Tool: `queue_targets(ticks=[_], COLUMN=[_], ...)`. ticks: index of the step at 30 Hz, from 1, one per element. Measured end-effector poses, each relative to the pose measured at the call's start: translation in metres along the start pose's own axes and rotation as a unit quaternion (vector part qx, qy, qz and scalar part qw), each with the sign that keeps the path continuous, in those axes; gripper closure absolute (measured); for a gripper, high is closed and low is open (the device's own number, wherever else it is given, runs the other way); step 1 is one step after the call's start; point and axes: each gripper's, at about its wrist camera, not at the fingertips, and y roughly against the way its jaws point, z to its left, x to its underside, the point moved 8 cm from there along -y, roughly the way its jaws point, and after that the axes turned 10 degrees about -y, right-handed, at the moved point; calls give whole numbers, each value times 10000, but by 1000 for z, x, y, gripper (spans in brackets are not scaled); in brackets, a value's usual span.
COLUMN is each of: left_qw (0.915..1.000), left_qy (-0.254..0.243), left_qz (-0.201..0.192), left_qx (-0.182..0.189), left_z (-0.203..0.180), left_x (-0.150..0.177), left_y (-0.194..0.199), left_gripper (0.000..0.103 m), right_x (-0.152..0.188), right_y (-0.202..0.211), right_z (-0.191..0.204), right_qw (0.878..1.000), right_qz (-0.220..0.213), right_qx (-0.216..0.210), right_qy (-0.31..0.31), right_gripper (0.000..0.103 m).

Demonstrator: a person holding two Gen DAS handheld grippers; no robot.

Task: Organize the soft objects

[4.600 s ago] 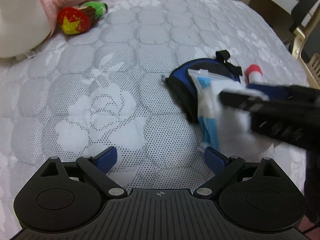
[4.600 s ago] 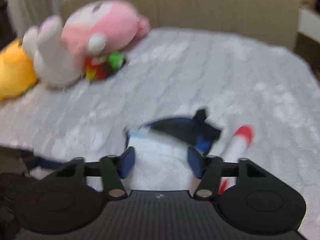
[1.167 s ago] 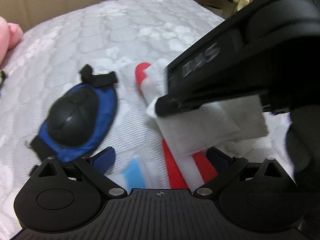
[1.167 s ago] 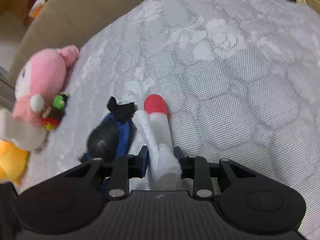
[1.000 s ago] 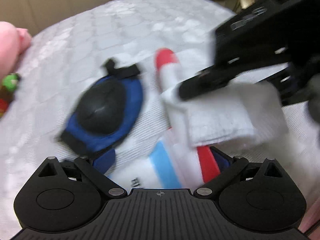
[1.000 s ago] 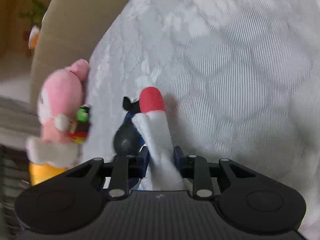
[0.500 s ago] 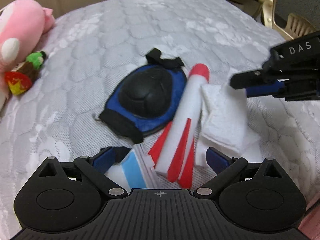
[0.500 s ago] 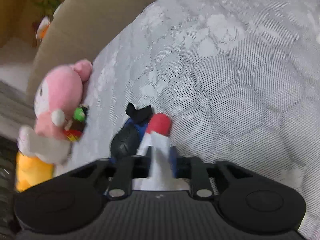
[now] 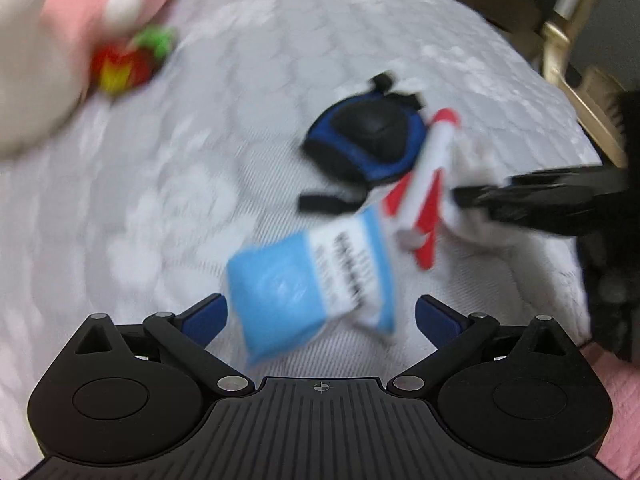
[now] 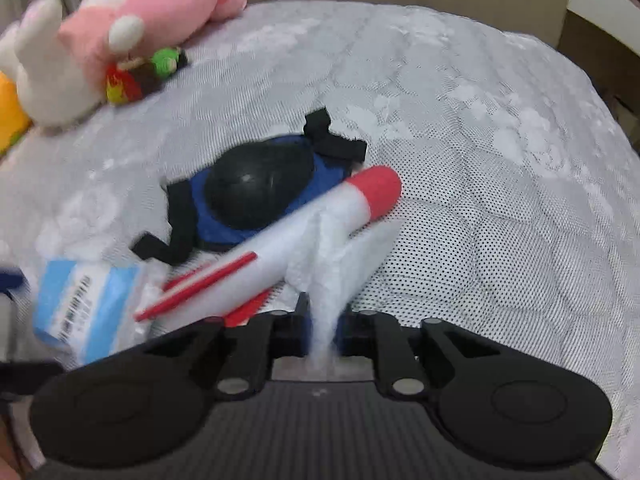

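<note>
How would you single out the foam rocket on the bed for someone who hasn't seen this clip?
On the white quilted bed, look near the front edge, beside the blue-and-black knee pad. The foam rocket lies slanted against it: a white tube, the only thing there with a red nose and red fins.

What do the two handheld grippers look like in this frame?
Both share one design: a matte black ribbed body with two round black side housings, silver pivot screws and black linkage arms. The left gripper has blue finger pads. The right gripper looks identical; its pads are mostly hidden.
</note>
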Motion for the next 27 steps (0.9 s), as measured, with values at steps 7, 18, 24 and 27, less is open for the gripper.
queue_targets(ticks=[7, 18, 24, 27], left_qw=[9982, 9728, 9804, 9838], left_qy=[547, 2293, 1909, 1729], left_qz=[-93, -133, -174, -99], left_qx=[235, 313, 453, 474], left_z=[21, 87, 73, 66], left_x=[-6, 7, 2, 1], left_y=[2, 8, 11, 5], left_gripper=[1, 1, 1, 1], right_x=[-6, 35, 45, 40], right_y=[57, 61, 46, 49], right_z=[-34, 110, 101, 79], right_qw=[9600, 9821, 9958, 9986], right_qz=[35, -9, -80, -145], right_qx=[-1558, -1768, -883, -444], right_qy=[-2328, -645, -213, -229], right_gripper=[91, 89, 86, 86])
